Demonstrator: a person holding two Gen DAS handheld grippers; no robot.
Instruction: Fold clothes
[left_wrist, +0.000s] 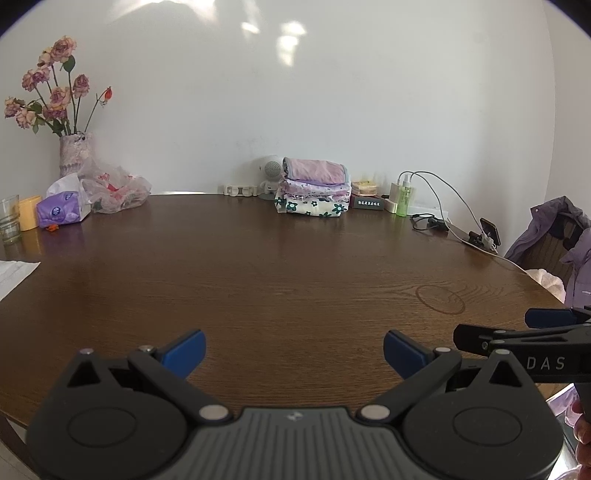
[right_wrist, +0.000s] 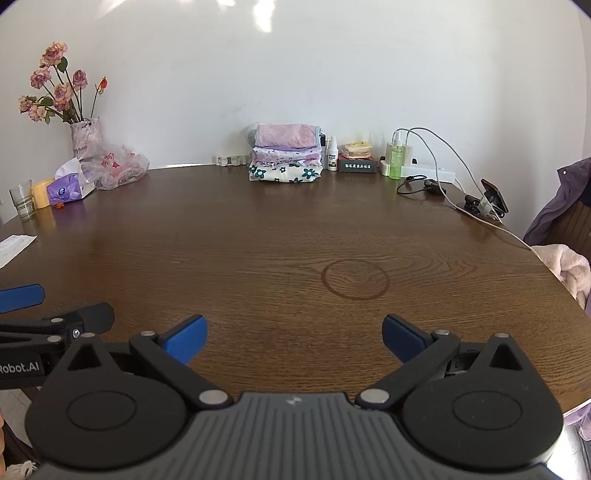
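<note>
Both tools hover over the bare near part of the table (right_wrist: 258, 236), the left gripper (left_wrist: 294, 350) and right gripper (right_wrist: 294, 334) each spread wide and holding nothing. Folded clothes (right_wrist: 284, 155) sit stacked at the far edge by the wall. A pink garment (right_wrist: 565, 266) hangs off the table's right side; fetching it likely comes next, pinching near a corner.

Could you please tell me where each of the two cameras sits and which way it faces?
Left wrist view: on the left gripper, low over the table, facing the far wall; jaws wide open, and the right gripper enters from the right.
Right wrist view: on the right gripper, facing likewise; jaws wide open, and the left gripper enters from the left.
Both show the folded clothes, flowers and green bottle.
</note>
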